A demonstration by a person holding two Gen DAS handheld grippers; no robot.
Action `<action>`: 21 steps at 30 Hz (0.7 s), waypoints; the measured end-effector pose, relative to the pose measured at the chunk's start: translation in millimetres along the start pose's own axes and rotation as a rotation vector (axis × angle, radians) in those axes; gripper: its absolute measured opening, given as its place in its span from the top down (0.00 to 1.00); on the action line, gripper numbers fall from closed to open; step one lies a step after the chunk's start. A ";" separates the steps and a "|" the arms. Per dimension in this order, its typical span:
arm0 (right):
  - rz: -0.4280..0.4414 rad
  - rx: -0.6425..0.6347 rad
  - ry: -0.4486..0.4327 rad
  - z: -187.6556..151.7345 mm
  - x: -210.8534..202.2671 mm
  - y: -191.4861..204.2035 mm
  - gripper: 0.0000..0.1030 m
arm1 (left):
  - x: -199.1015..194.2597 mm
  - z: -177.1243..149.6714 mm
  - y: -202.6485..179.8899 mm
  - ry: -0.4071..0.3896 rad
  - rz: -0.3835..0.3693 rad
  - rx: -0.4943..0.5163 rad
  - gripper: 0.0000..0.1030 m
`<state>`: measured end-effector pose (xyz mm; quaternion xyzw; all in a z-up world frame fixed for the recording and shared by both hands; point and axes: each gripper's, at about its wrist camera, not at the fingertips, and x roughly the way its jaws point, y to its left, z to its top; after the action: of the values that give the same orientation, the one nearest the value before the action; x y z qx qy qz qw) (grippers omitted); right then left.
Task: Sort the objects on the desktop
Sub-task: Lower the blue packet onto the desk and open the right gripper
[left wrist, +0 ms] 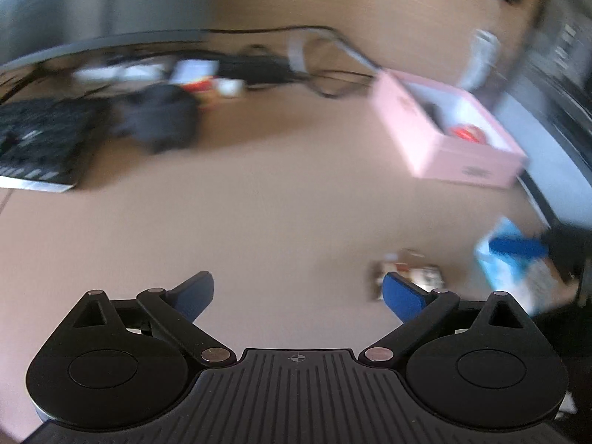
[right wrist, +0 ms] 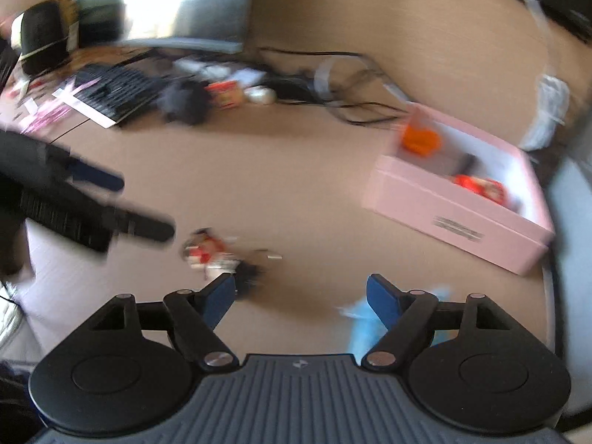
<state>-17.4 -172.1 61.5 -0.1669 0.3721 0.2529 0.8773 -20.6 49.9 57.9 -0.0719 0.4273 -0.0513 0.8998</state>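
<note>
**Across the desk: both claws released above a wide bare stretch**

Between the two grippers and the clutter at the far edge, a broad strip of tan desk [left wrist: 259,199] is lying bare. The left gripper [left wrist: 298,292] is hanging over it with jaws spread wide and nothing between them. The right gripper [right wrist: 300,292] is also standing released, gripping nothing.

Hemming the right side, a pink box [right wrist: 458,199] is sitting open with red and orange items inside. Just ahead of the right gripper's left finger, a small red-and-white wrapper [right wrist: 207,251] is lying loose on the desk beside a dark, blurred scrap. A light blue packet [right wrist: 364,327] is showing beside and behind its right finger; whether they are touching cannot be told.

Along the far edge, a black keyboard [right wrist: 111,92], a dark rounded object [right wrist: 183,101] and tangled black cables [right wrist: 355,111] are crowding the rim. Motion blur is smearing finer detail.
</note>
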 end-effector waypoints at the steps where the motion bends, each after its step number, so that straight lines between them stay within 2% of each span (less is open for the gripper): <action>1: 0.015 -0.031 0.011 0.0 5.6 8.1 0.23 | -2.3 -0.5 7.1 -0.003 0.013 -0.022 0.02; 5: -0.010 -0.121 0.045 2.3 21.8 22.8 0.23 | -13.3 -9.2 22.4 -0.016 0.026 -0.065 0.01; 6: -0.090 -0.152 0.059 4.1 30.3 21.7 0.23 | -14.2 -10.7 22.8 -0.015 0.020 -0.066 0.01; 8: -0.168 -0.148 0.063 6.5 33.5 15.9 0.23 | -11.3 -14.5 20.4 0.000 0.003 -0.058 0.00; 10: -0.203 -0.107 0.058 8.1 28.8 3.4 0.23 | -5.2 -17.5 15.9 0.022 -0.011 -0.038 0.00; 12: -0.203 -0.050 0.042 8.3 18.3 -9.8 0.22 | 2.3 -17.3 8.3 0.037 -0.044 -0.013 0.00; 15: -0.226 0.033 0.005 4.3 -2.9 -26.0 0.17 | 14.4 -10.4 -12.8 0.044 -0.126 0.062 0.00; 21: -0.325 0.177 0.007 -16.0 -35.8 -57.9 0.16 | 40.9 0.1 -67.5 0.088 -0.279 0.211 0.00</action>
<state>-14.9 -238.4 83.3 -0.1480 0.3639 0.0733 0.9167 3.1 -22.8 38.5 -0.0333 0.4442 -0.2236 0.8669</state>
